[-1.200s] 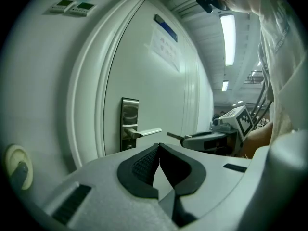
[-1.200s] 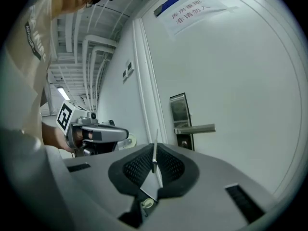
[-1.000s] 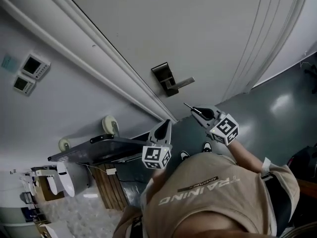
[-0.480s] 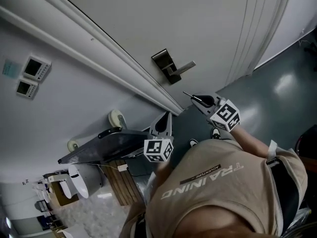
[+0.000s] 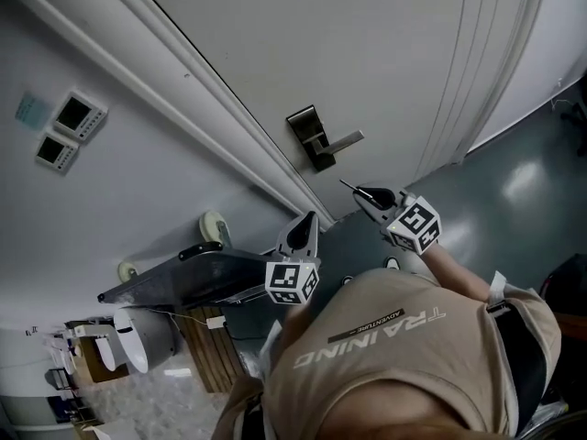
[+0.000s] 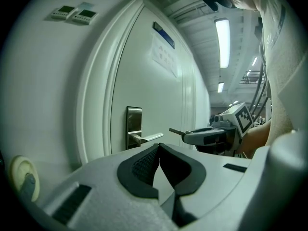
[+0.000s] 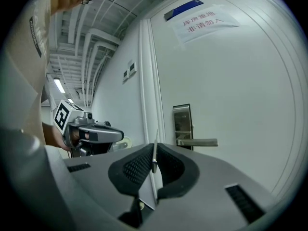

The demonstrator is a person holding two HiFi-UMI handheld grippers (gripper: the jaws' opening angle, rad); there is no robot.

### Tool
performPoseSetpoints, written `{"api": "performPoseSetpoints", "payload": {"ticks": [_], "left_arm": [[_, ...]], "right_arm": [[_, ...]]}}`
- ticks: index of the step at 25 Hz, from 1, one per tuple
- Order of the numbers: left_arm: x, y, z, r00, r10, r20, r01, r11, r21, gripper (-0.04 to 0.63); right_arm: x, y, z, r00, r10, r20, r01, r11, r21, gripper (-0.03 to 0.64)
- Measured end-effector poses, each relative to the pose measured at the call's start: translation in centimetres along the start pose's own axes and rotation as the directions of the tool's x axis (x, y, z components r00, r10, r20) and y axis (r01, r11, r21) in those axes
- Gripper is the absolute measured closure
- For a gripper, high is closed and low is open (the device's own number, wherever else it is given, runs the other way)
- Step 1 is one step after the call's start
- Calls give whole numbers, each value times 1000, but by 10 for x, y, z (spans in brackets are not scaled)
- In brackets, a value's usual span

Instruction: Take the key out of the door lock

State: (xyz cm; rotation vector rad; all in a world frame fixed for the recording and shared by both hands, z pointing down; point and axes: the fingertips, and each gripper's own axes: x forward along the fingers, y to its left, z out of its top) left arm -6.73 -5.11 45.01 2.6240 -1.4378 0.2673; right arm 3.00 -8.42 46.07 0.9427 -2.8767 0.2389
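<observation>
Overhead, the right gripper pinches the key, which is clear of the door lock and just below its lever; the left gripper sits lower-left. Left gripper view: jaws pressed together, nothing between. Right gripper view: jaws clamped on the thin key blade, door lock beyond.

The head view looks from above the person, steeply down over their shirt and forward at the door, which is not close. The left gripper view rides low on the left gripper. It faces the door from the left and takes in the right gripper on its right. The right gripper view looks along its own jaws, past the key held near the lens, at the same door. All three views share the lock plate and the wall panels.
</observation>
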Motion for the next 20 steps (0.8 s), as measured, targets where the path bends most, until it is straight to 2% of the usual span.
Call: {"api": "performPoseSetpoints", "payload": {"ticks": [10, 20], "left_arm": [[7, 21, 13, 997, 38, 70, -37, 999, -12, 586], [13, 20, 2, 999, -13, 51, 15, 1000, -26, 586]], "right_arm": [[14, -8, 10, 1000, -19, -12, 19, 999, -40, 600], [22, 5, 4, 999, -31, -31, 30, 999, -30, 600]]}}
